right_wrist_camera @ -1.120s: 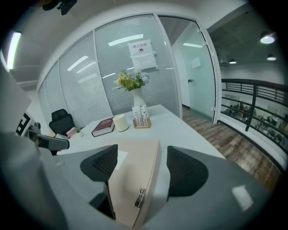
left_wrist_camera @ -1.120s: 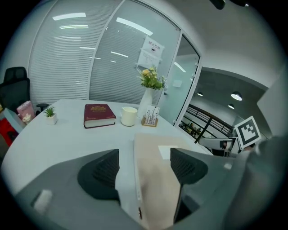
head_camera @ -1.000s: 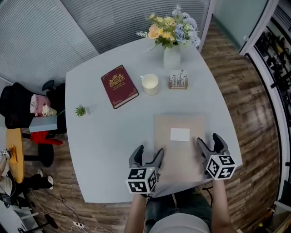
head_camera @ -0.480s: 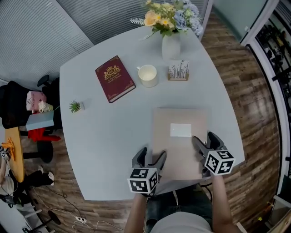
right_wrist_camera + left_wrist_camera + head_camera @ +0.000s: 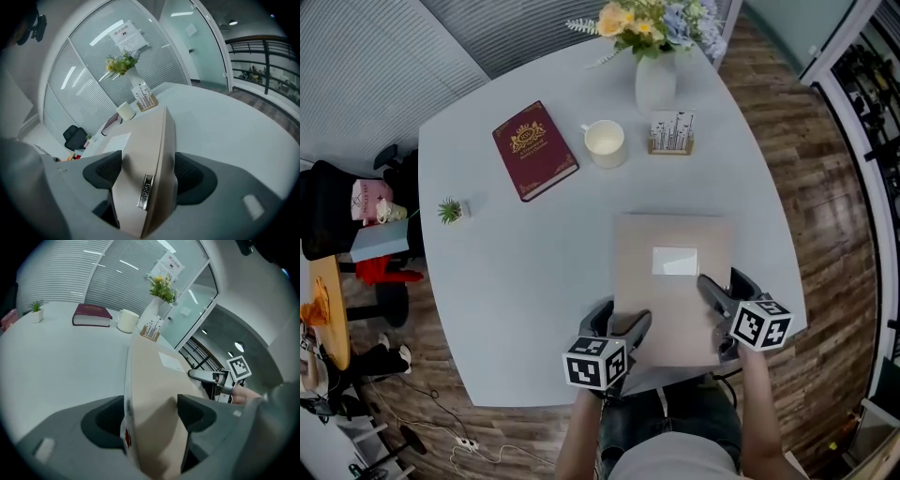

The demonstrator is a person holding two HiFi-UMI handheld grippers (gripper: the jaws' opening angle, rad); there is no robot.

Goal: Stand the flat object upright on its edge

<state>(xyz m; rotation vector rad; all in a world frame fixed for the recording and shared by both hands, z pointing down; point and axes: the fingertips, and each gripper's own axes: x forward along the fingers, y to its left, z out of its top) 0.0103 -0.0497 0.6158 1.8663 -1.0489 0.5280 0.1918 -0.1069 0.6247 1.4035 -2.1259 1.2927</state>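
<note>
The flat object [image 5: 673, 291], a beige slab-like case with a white label [image 5: 675, 262] on its top face, is seen lying broad side down on the pale table [image 5: 516, 281]. It is spanned by the two grippers and reaches forward of both.

The left gripper [image 5: 623, 326] is clamped on the case's left edge, close to the near corner. In the left gripper view the beige board fills the gap and both dark pads are pressed against it. The right gripper [image 5: 719, 302] is closed likewise on the opposite edge, with a small metal tag [image 5: 144, 191] on that edge framed between its jaws.

The grasp is therefore judged as made, and the raising as not begun, or barely. Whether the near end has left the table cannot be settled from the head view, since the grippers cover it.

What is left is most of the task: the case is to be turned up onto one edge, settled square on the table, and let go so that it stands alone.

A red book [image 5: 534, 150], a cup [image 5: 606, 142], a card holder [image 5: 671, 132] and a vase of flowers [image 5: 655, 84] are set well ahead of the grippers (apart from the case, so a lift should not be hindered by them).
</note>
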